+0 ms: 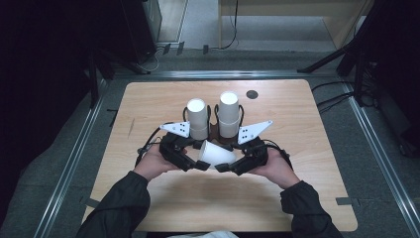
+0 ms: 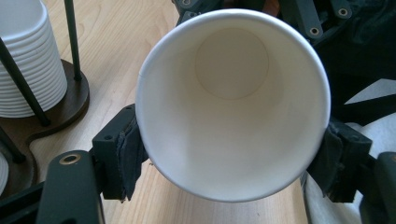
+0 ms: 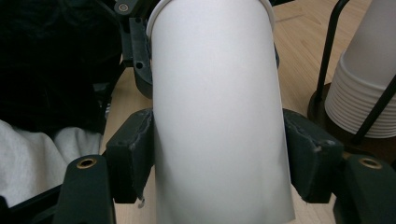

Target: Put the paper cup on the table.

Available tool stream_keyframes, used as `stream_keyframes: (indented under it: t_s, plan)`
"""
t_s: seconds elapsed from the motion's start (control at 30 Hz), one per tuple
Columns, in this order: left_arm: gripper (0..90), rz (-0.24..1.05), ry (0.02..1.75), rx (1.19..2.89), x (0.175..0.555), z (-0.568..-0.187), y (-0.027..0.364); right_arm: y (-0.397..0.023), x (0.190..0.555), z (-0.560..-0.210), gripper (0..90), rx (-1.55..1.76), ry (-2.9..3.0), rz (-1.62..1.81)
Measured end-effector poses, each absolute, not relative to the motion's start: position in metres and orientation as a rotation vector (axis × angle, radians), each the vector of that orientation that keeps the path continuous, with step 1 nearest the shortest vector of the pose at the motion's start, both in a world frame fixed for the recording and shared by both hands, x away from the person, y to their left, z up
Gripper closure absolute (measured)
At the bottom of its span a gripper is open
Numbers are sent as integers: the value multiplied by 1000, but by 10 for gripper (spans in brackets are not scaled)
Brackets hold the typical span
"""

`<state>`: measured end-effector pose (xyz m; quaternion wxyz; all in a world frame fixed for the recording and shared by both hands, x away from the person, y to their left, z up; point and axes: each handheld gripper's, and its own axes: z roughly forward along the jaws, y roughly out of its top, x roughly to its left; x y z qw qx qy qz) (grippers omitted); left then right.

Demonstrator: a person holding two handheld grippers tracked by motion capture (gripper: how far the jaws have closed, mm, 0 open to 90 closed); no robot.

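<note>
A single white paper cup (image 1: 216, 154) lies on its side between both grippers, just above the wooden table (image 1: 297, 114). My left gripper (image 1: 200, 164) has its pads against the cup's rim end; in the left gripper view I look straight into the open mouth of the cup (image 2: 233, 116), with the left gripper (image 2: 232, 158) shut on it. My right gripper (image 1: 224, 167) grips the cup's body from the other side; in the right gripper view the cup wall (image 3: 217, 116) sits pinched in the right gripper (image 3: 217, 158).
Two upside-down stacks of white cups (image 1: 196, 119) (image 1: 229, 114) stand in a dark holder (image 1: 214, 133) with thin black posts, right behind the grippers. A small black disc (image 1: 252, 94) sits near the table's far edge. Forearms enter from the near edge.
</note>
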<state>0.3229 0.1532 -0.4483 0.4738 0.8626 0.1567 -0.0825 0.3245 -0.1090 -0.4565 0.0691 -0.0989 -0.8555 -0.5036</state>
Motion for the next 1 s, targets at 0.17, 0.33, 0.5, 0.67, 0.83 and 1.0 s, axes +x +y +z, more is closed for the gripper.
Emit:
stream_keyframes:
  t_s: [0.17, 0.33, 0.5, 0.67, 0.83, 1.0]
  plan:
    - [236, -188, 381, 2143, 324, -446, 155, -108, 324, -457, 292, -311, -2595, -1496]
    - [235, -155, 386, 2175, 326, -443, 158, -109, 325, -460, 231, -360, -2612, -1458]
    - [235, -149, 375, 2210, 330, -439, 158, -111, 325, -465, 231, -402, -2643, -1426]
    - [235, -145, 366, 2260, 333, -438, 154, -113, 324, -469, 231, -424, -2670, -1395]
    - [235, -140, 342, 2320, 335, -440, 147, -113, 323, -475, 232, -446, -2708, -1358]
    - [235, -130, 333, 2379, 338, -442, 141, -112, 322, -479, 231, -459, -2715, -1340]
